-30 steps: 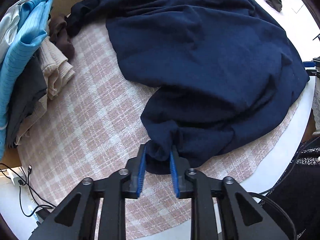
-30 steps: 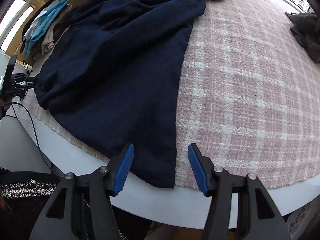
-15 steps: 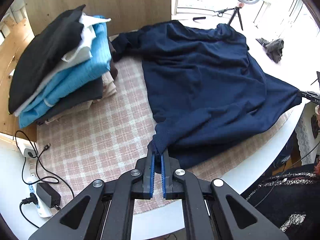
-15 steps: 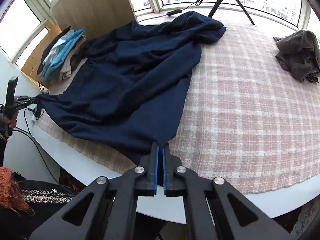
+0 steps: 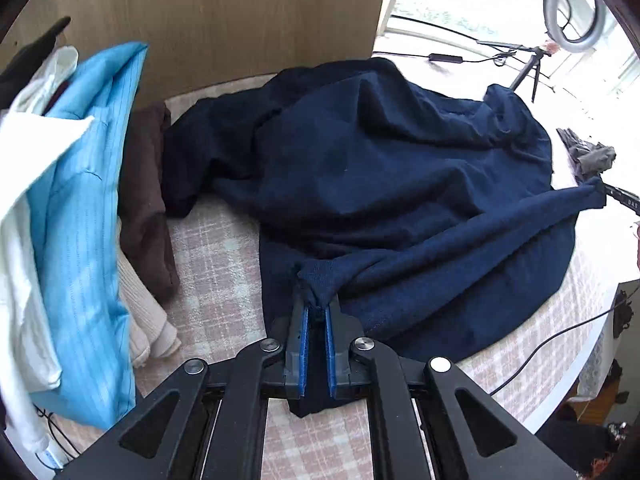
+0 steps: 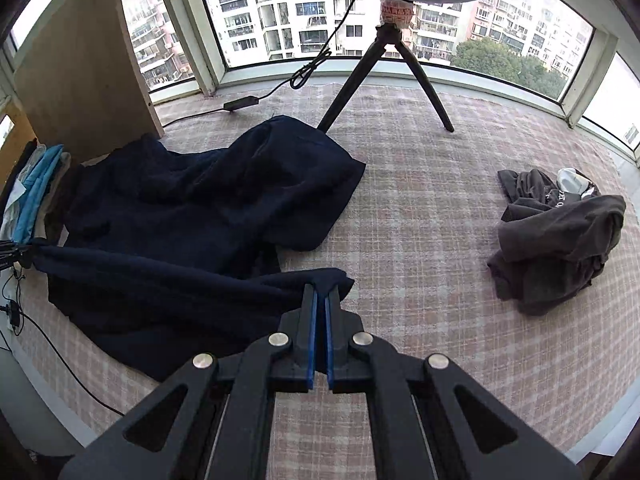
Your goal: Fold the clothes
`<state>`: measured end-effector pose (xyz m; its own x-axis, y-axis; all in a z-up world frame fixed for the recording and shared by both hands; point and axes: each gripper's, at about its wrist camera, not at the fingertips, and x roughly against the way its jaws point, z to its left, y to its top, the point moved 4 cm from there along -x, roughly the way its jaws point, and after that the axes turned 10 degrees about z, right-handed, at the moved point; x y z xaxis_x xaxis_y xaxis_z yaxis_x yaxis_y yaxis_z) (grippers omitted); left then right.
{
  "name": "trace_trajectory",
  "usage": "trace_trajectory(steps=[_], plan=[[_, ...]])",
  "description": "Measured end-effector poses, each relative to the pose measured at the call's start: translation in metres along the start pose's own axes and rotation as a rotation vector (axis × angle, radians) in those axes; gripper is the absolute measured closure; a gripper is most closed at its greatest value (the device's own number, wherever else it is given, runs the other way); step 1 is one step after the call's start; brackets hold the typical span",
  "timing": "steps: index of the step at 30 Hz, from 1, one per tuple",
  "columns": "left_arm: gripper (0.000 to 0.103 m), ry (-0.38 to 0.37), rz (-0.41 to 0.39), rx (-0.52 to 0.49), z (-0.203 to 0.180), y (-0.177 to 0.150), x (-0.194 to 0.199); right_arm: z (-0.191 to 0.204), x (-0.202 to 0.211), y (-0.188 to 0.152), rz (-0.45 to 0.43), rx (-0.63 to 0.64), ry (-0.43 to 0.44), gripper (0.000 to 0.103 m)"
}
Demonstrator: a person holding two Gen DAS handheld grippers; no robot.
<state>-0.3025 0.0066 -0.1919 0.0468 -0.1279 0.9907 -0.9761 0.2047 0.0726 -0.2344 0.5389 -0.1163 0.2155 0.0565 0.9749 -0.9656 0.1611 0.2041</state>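
Since a moment ago both grippers have carried the hem up and forward over the navy garment (image 5: 400, 184); folded stack (image 5: 80, 216) at left; left gripper (image 5: 316, 320) and right gripper (image 6: 321, 312) each pinch a corner; fold half-made; grey garment (image 6: 560, 240) lies crumpled.

Daylight floods in from the windows (image 6: 304, 12), blowing out the far right of the left view. The navy garment (image 5: 400, 184) reads dark, its folds barely shadowed. Fisheye bending curves everything; corners vignette black; slight blur at the left edges.
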Motion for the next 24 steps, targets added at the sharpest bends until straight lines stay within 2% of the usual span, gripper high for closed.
trace_trajectory(steps=[1, 2, 3, 6, 9, 11, 12, 14, 17, 19, 21, 22, 23, 24], plan=[[0.090, 0.018, 0.005, 0.020, 0.003, 0.003, -0.006, -0.004, -0.016, 0.003, 0.026, -0.015, 0.000, 0.100], [0.084, 0.036, 0.011, 0.040, 0.006, 0.006, -0.011, -0.008, -0.023, 0.004, 0.032, -0.029, 0.001, 0.099], [0.078, 0.040, -0.002, 0.035, 0.007, 0.003, -0.006, -0.013, -0.029, 0.006, 0.034, -0.043, 0.003, 0.097], [0.073, 0.051, -0.039, 0.020, 0.010, -0.007, 0.011, -0.024, -0.038, 0.010, 0.049, -0.068, 0.031, 0.086], [0.061, 0.091, -0.081, -0.010, 0.014, -0.027, 0.030, -0.027, -0.038, 0.009, 0.054, -0.039, 0.054, 0.083], [0.060, 0.060, -0.073, -0.019, 0.014, -0.035, 0.026, -0.024, -0.040, 0.008, 0.066, -0.023, 0.071, 0.074], [0.060, 0.044, -0.069, -0.023, 0.014, -0.040, 0.024, -0.021, -0.041, 0.008, 0.066, -0.016, 0.076, 0.064], [0.060, 0.063, -0.041, -0.059, 0.007, -0.035, 0.010, -0.016, -0.044, 0.006, 0.063, 0.001, 0.085, 0.059], [0.063, 0.071, -0.008, -0.092, -0.007, -0.012, -0.009, -0.010, -0.051, 0.011, 0.062, 0.018, 0.097, 0.059], [0.067, 0.052, -0.034, -0.097, -0.014, 0.013, -0.013, -0.012, -0.053, 0.019, 0.050, 0.001, 0.075, 0.059], [0.070, 0.132, -0.078, -0.021, -0.004, 0.039, -0.003, -0.024, -0.050, 0.030, 0.015, -0.047, -0.018, 0.059], [0.072, 0.170, -0.095, 0.023, 0.002, 0.048, 0.003, -0.026, -0.046, 0.032, 0.009, -0.052, -0.014, 0.059], [0.072, 0.175, -0.088, 0.010, 0.001, 0.046, 0.002, -0.027, -0.042, 0.033, 0.004, -0.053, 0.002, 0.059], [0.067, 0.180, -0.082, -0.004, 0.001, 0.043, 0.001, -0.026, -0.037, 0.032, -0.005, -0.041, 0.025, 0.059]])
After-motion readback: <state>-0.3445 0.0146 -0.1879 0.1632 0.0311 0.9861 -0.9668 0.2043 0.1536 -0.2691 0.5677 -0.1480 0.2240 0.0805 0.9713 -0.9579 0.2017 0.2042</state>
